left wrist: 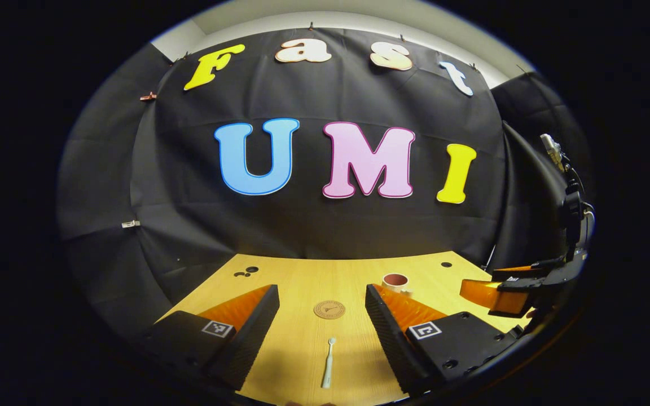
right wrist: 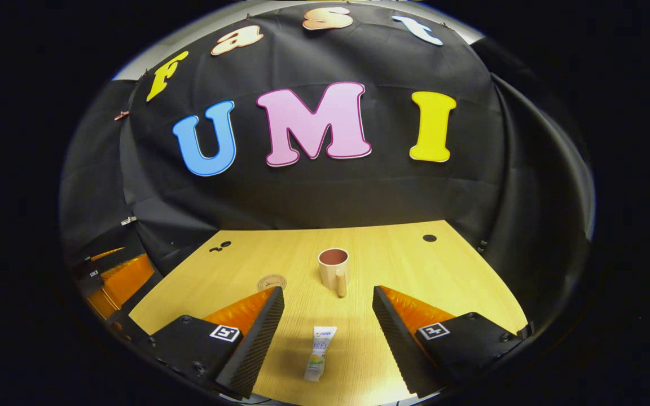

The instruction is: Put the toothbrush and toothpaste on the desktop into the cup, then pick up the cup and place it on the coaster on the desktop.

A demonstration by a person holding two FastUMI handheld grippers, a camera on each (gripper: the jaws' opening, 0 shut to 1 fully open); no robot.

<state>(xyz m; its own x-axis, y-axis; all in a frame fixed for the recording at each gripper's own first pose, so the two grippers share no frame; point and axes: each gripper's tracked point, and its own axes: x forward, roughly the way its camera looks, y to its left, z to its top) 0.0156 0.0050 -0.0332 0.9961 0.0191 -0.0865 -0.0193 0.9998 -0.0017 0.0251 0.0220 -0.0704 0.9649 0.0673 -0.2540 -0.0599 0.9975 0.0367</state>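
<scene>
Here the toothbrush (left wrist: pixel 328 362) lies flat on the wooden desktop (left wrist: pixel 302 282) in the left gripper view, its bristled head pointing away toward the back wall and its handle toward the camera, squarely in the gap between the left gripper (left wrist: pixel 323 321)'s two fingers, which stand wide apart and touch nothing. Just beyond the brush head, on the same line, sits the round coaster (left wrist: pixel 329 309), bare, with a small dark emblem at its middle. Farther back and to the right the cup (left wrist: pixel 395 281) shows its rim and reddish inside, partly hidden behind that gripper's right finger. In the right gripper view the toothpaste (right wrist: pixel 319 352) tube lies flat on the desktop (right wrist: pixel 415 270), lengthwise between the spread fingers of the right gripper (right wrist: pixel 328 318), its flat crimped end farther from the camera and its cap end nearer; neither finger touches it. Past the tube stands the cup (right wrist: pixel 333 267), upright and holding nothing, its handle turned toward the camera, and the coaster (right wrist: pixel 271 281) lies to its left, apart from it and partly covered by the left finger's tip. At the far right of the left gripper view the other gripper hangs over the desktop's edge. A few dark round holes mark the desktop's back corners, and black cloth closes the booth behind.
</scene>
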